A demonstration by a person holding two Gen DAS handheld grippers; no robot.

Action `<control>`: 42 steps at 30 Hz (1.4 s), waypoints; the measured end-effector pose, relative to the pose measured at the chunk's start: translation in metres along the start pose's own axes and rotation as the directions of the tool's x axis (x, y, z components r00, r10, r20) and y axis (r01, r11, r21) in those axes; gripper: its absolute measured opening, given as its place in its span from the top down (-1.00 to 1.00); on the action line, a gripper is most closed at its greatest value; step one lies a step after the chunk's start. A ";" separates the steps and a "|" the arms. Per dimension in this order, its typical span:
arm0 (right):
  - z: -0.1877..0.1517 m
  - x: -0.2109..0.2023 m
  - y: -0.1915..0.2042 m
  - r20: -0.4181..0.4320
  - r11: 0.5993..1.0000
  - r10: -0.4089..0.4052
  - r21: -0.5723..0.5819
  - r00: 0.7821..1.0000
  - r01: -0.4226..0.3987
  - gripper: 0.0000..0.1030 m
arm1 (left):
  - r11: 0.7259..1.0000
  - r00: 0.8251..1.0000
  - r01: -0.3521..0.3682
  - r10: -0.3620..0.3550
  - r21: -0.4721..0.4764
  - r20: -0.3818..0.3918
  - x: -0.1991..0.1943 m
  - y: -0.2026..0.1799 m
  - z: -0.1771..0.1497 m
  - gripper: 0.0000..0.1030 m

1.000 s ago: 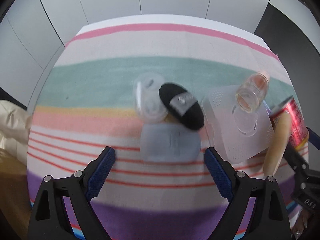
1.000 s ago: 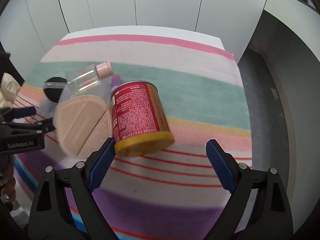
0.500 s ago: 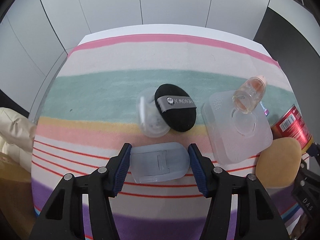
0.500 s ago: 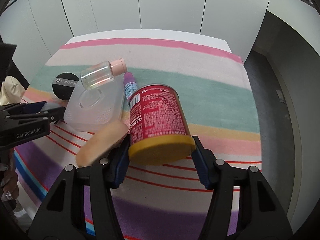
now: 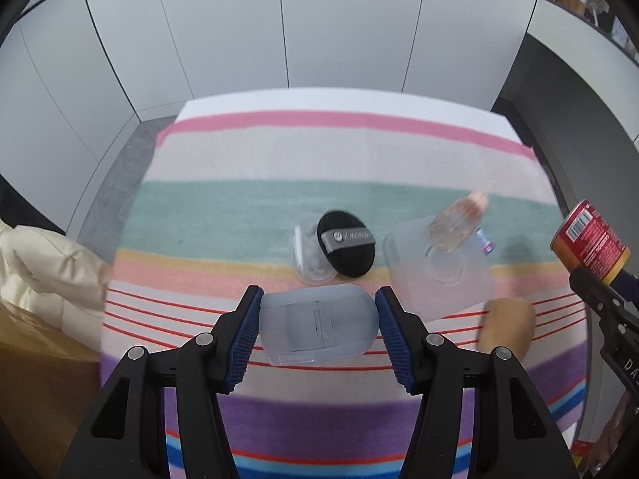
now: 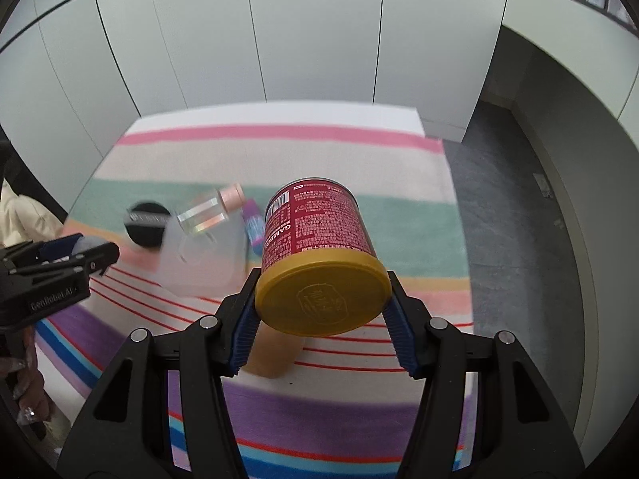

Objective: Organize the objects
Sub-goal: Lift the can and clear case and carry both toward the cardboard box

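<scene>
Tidying has barely begun. Left gripper (image 5: 317,325) clamps a translucent case (image 5: 317,325), right gripper (image 6: 321,315) clamps the red can (image 6: 319,251); puff (image 5: 346,243), bottle (image 5: 459,219) and tray (image 5: 439,275) wait mid-table

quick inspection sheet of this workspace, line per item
surface: striped cloth covering the table
job's things: red can and frosted blue case, each held; black puff, clear bottle, frosted lid, tan sponge lying on the cloth
clutter: cream fabric beside the table
grippers: left tool shut on the case; right tool shut on the can
cables: thin dark cable across the wall
surroundings: white wall panels, grey floor
</scene>
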State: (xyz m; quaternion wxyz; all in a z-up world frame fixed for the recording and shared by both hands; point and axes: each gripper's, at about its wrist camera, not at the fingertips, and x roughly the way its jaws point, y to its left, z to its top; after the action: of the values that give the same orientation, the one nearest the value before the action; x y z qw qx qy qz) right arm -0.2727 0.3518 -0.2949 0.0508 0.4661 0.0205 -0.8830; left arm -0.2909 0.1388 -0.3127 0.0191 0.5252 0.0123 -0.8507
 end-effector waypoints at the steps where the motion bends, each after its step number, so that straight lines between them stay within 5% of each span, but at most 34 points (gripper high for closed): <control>1: 0.006 -0.007 -0.002 0.008 1.000 -0.003 -0.001 1.000 0.003 -0.15 | 1.000 1.000 -0.001 0.001 -0.003 0.004 -0.006 0.001 0.002 -0.13; 22: 0.053 -0.160 0.021 0.194 0.999 0.035 -0.012 0.980 -0.033 -0.15 | 1.000 0.982 0.005 -0.007 0.011 0.189 -0.165 0.023 0.036 -0.14; 31: 0.036 -0.192 0.027 0.193 1.000 0.026 -0.008 0.981 -0.025 -0.15 | 0.998 0.984 0.025 -0.034 0.052 0.177 -0.192 0.024 0.008 -0.14; 42: -0.009 -0.207 0.028 0.153 1.000 0.012 -0.002 0.988 -0.012 -0.15 | 1.000 0.996 0.008 -0.006 -0.021 0.092 -0.195 0.058 -0.043 -0.14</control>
State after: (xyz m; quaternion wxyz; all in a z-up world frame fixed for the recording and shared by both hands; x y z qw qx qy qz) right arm -0.1456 0.3390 -0.1288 0.0578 0.3969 0.0143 -0.9159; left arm -0.1631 0.0864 -0.1576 0.0224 0.4852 0.0222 -0.8738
